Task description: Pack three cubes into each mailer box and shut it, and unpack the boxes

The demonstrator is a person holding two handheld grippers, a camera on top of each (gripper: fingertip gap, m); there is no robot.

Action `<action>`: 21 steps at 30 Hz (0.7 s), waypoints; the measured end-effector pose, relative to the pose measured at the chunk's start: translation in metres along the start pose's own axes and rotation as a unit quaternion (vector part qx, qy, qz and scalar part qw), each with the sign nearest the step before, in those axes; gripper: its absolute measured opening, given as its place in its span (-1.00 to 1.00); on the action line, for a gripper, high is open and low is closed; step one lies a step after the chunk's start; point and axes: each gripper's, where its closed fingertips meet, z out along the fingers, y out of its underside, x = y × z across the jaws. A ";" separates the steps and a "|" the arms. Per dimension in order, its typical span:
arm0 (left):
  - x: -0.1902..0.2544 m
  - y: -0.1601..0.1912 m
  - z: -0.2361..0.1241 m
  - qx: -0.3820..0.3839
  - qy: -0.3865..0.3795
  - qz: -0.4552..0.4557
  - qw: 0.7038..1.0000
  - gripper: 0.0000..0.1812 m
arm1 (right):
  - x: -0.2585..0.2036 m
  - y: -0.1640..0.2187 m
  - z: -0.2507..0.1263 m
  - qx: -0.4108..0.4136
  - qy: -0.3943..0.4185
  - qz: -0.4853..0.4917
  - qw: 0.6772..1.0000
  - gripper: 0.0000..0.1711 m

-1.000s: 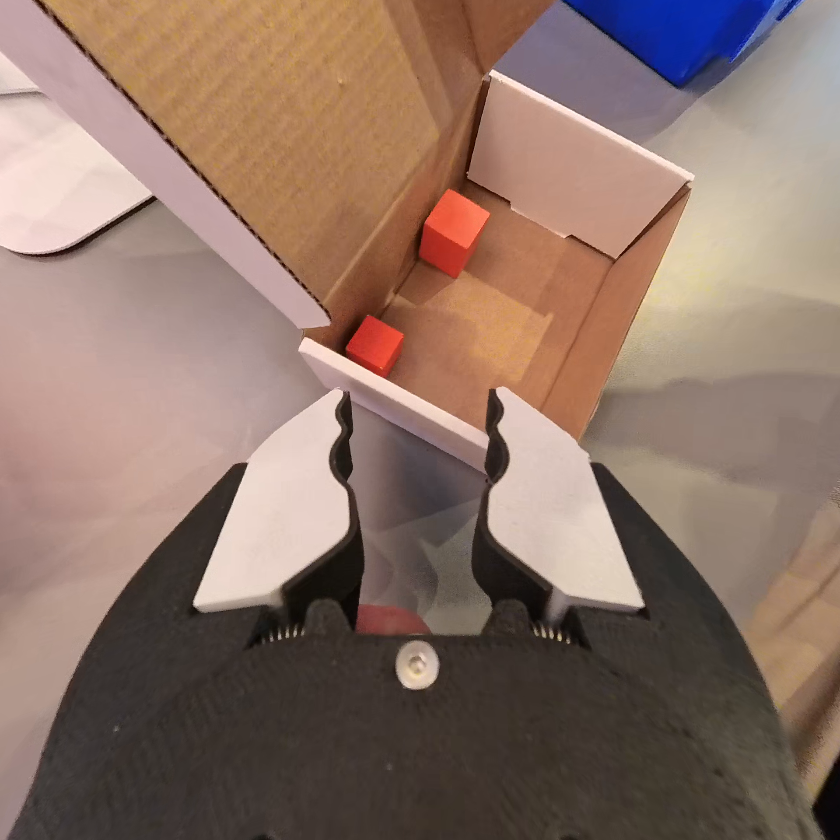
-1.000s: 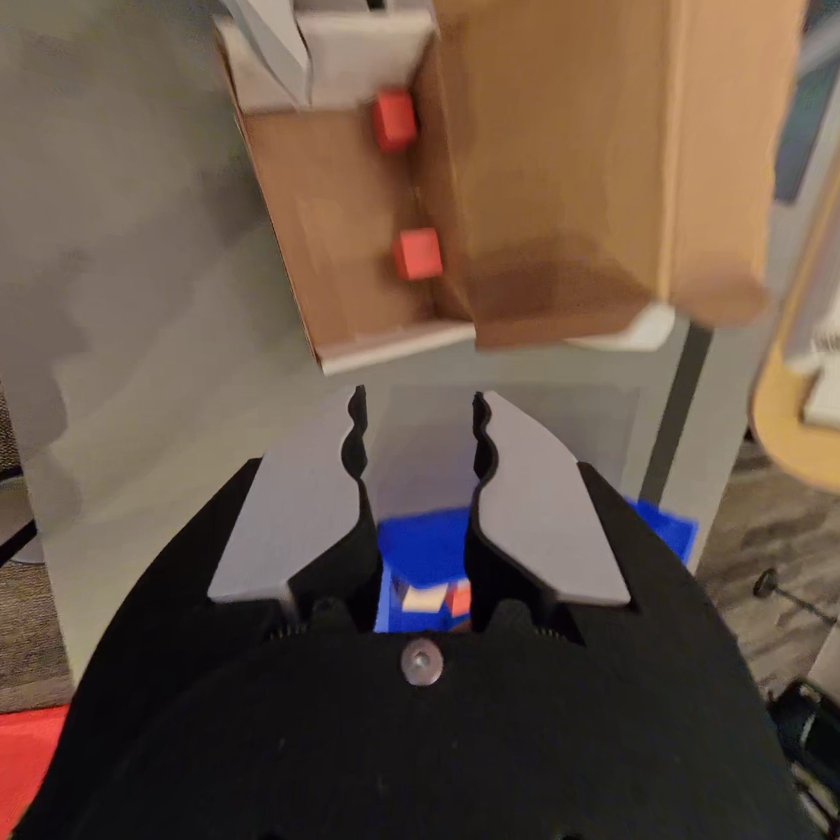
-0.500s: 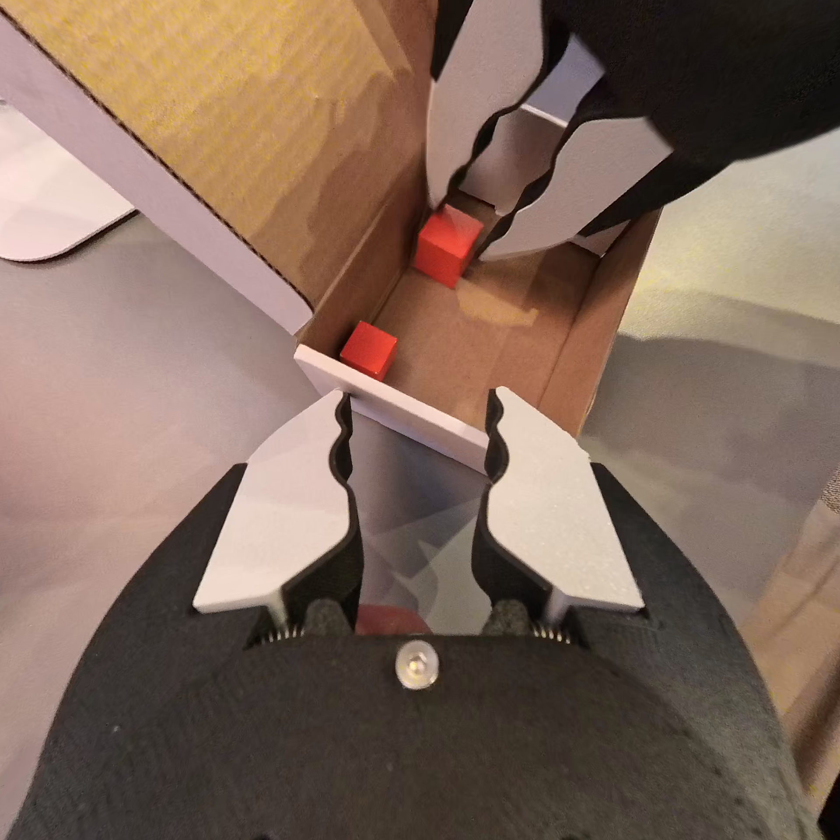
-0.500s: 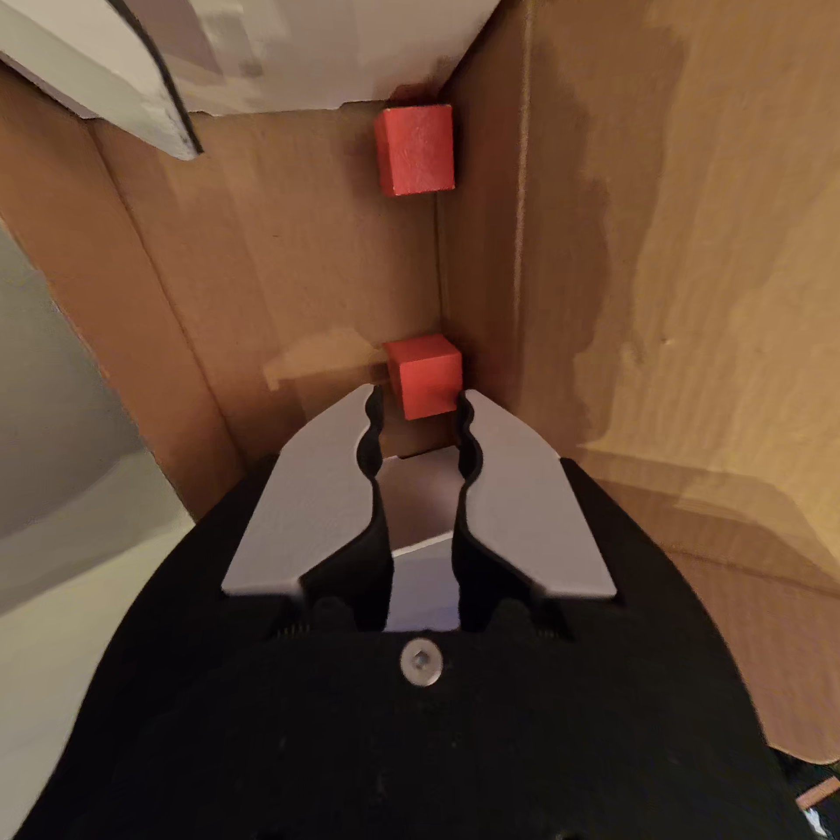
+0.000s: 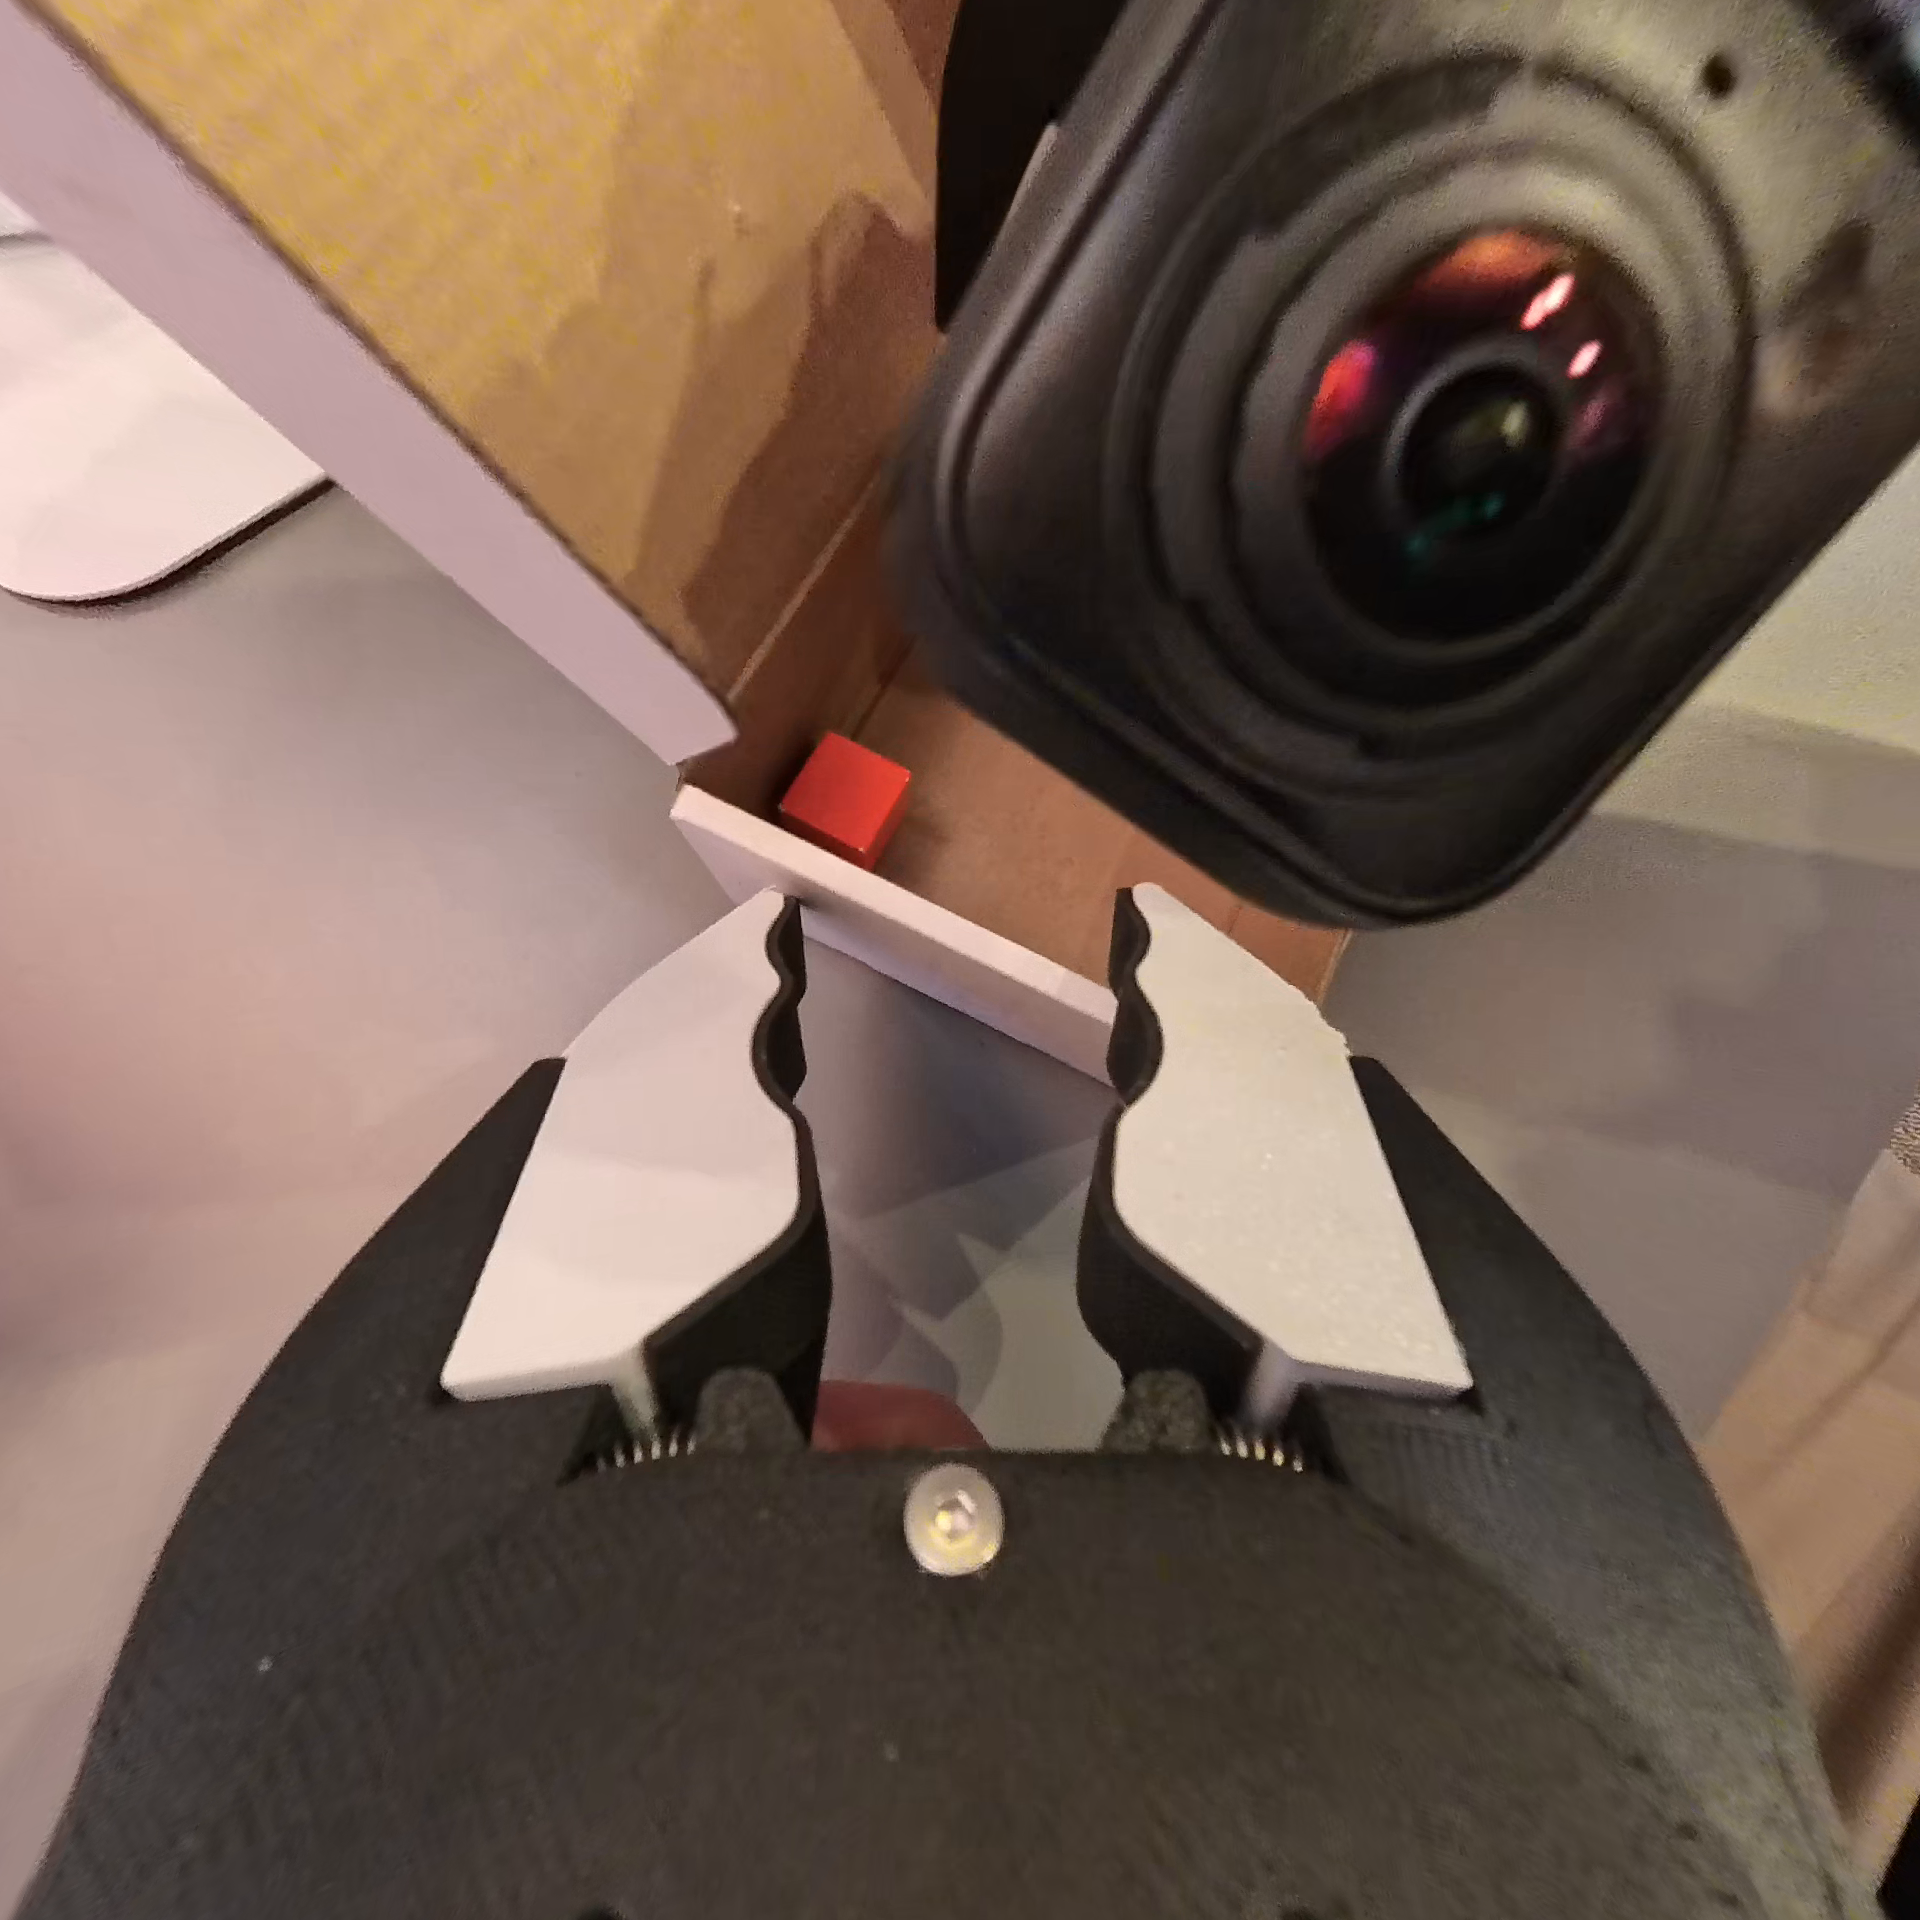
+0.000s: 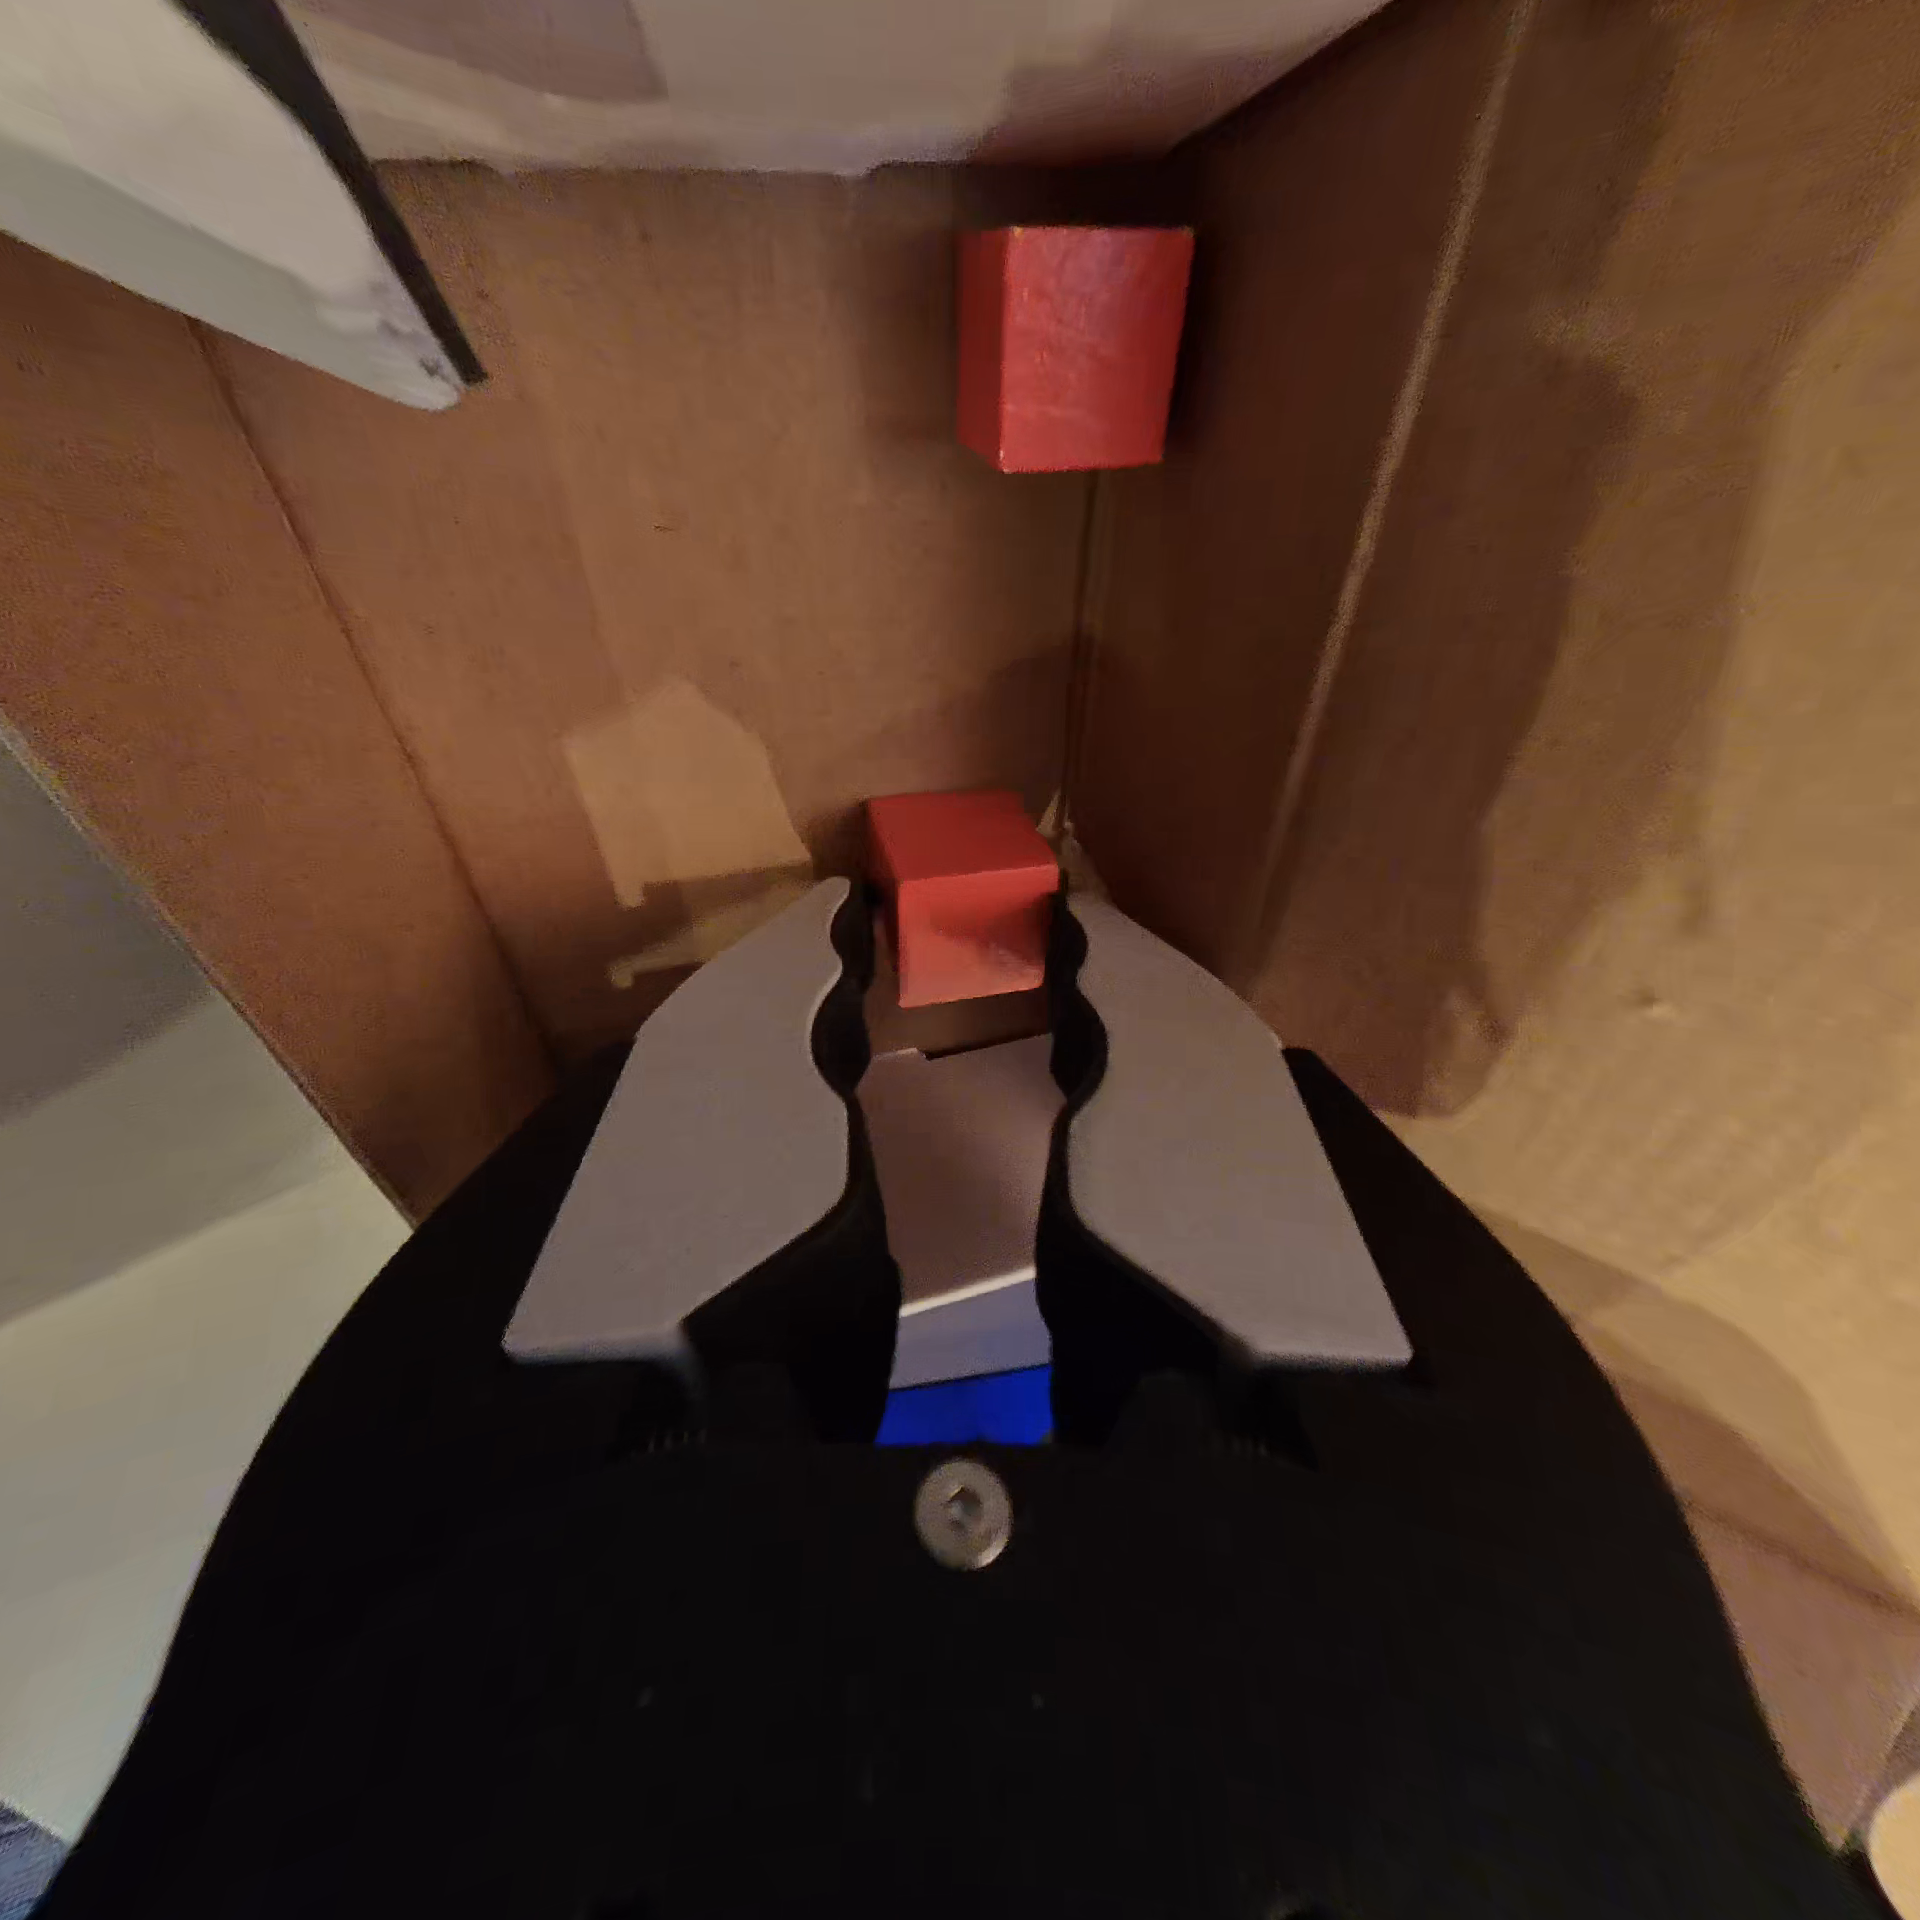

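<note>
Left gripper: jaws parted, empty, poised at the mailer box front wall. Far cube: on the box floor, against the side wall. Near cube: between the right gripper fingertips; grip apparently closing, contact uncertain. Rigid, light, smooth-sided; take by opposite flat faces.

The right gripper has pushed deeper into the mailer box, its fingertips now flanking the nearer red cube.

Grey table surface, bare where visible. White flat sheet with a rounded corner lies at its far left edge (material undetermined). Blue object partly visible, kind undetermined.
</note>
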 end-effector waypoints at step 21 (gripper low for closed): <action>0.000 0.001 0.000 -0.003 0.003 -0.002 1.000 -0.39 | -0.050 0.305 -0.044 -0.078 -0.051 0.249 0.964 -0.68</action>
